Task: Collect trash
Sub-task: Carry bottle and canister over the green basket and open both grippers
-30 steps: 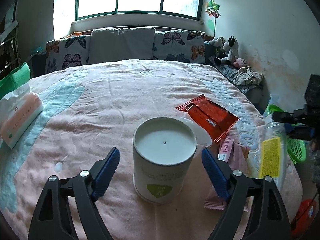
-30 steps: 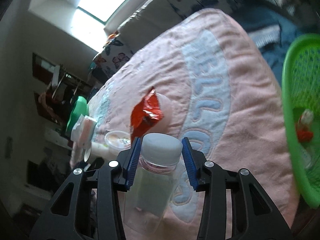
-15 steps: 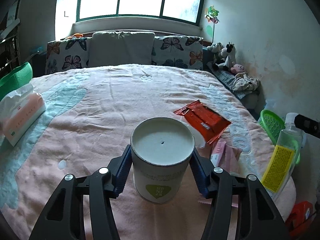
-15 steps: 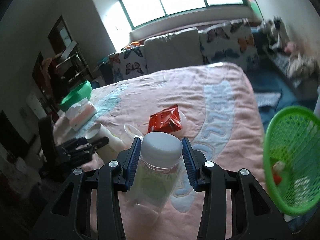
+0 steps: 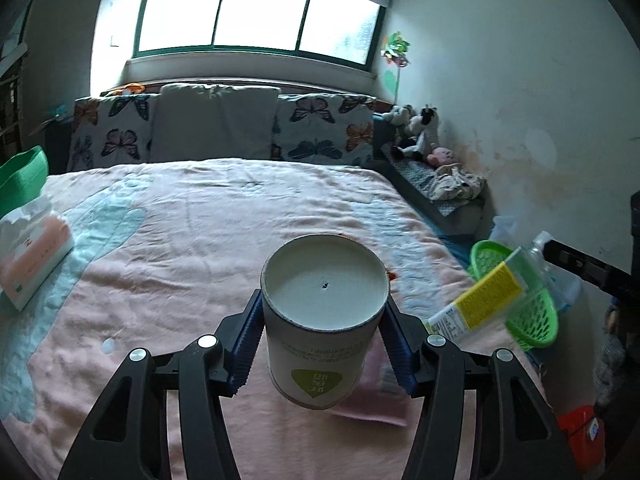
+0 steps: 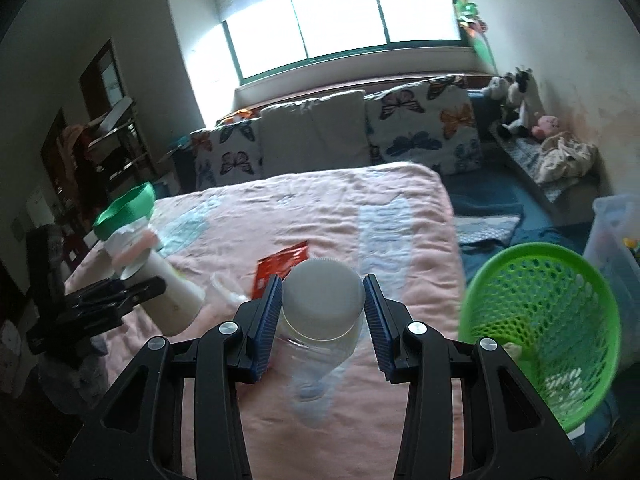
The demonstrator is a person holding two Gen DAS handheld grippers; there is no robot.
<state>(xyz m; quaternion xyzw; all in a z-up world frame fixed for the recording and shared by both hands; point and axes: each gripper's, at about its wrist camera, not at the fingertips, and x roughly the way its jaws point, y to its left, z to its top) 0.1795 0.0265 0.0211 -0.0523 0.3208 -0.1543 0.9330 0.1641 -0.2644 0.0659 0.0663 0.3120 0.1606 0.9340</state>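
My left gripper (image 5: pixel 322 342) is shut on a white paper cup (image 5: pixel 324 320) with a green heart logo, held clear above the pink blanket (image 5: pixel 180 264). My right gripper (image 6: pixel 323 316) is shut on a clear plastic bottle (image 6: pixel 320 344) just under its white cap. In the left wrist view that bottle (image 5: pixel 492 292) with its yellow label hangs tilted at the right, in front of the green mesh basket (image 5: pixel 532 312). The right wrist view has the green basket (image 6: pixel 560 292) low at the right, with some trash in it, and the cup (image 6: pixel 176 296) in the left gripper at the left.
A red wrapper (image 6: pixel 282 266) and a clear lid lie on the blanket. A pink packet (image 5: pixel 376 392) lies under the cup. A tissue pack (image 5: pixel 28 252) and a green bowl (image 5: pixel 22 178) sit at the left. Butterfly pillows (image 5: pixel 324 128) line the headboard. Stuffed toys (image 5: pixel 420 132) sit on the right-hand bench.
My left gripper closed on the paper cup and lifted it off the blanket. My right gripper rolled upright with the bottle and rose, with the green basket now lower right.
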